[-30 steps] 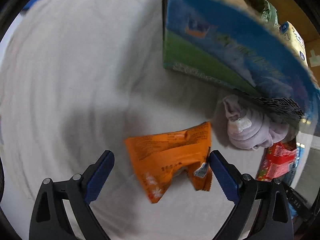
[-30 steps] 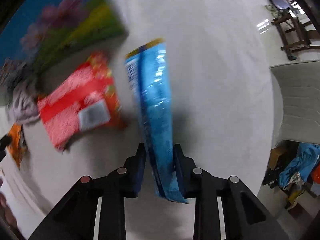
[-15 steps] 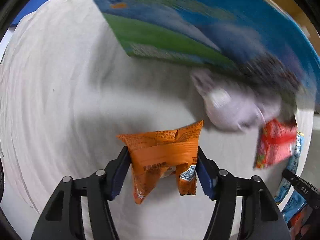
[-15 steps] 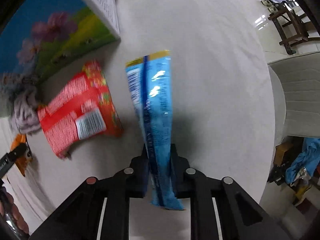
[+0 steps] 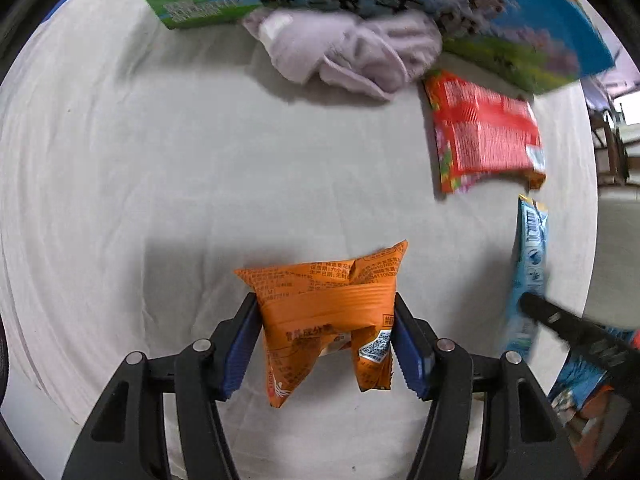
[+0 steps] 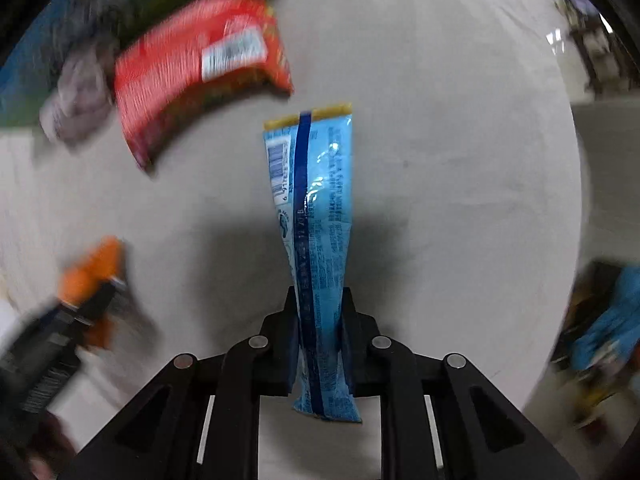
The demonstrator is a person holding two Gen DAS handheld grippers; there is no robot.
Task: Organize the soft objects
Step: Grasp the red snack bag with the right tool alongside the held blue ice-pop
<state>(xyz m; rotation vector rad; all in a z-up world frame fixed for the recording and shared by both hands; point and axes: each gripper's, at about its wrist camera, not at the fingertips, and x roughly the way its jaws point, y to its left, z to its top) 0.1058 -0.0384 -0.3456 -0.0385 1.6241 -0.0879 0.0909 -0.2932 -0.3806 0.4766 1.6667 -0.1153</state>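
Fig.: two-claw pickup over a cloth-covered surface [image 5: 168, 168].

L claw [image 5: 326, 340]: clenched on the orange snack pouch [image 5: 326, 312], pads pressing its two sides; pouch sits near-centre in the L wrist view, puckered at the waist, lower corners hanging free.

R claw [image 6: 318, 340]: clenched on the blue packet [image 6: 316, 208] near its lower end; most of the packet stands out ahead of the pads, yellow seal at the far tip.

Not held, far side of surface: red packet [image 5: 484, 136], to the right; lilac cloth bundle [image 5: 348, 52], far centre, lying against the printed carton [image 5: 500, 12] behind it. Whether the cloth sits partly under the carton can't be told; far edge is blurred.

Risks (judgement):
- Blue packet gripped low w/ a long free length, so a quick swing could let it flop or slide out of the pads.
- Orange pouch is air-filled; a harder squeeze may pop it or squirt it forward.
- Claws are close together; the R one shows at the right edge of the L view, so crossing paths could knock a packet loose.

Count: packets 3 (orange 1, blue 1, red 1); cloth 1; carton 1; claws 2.
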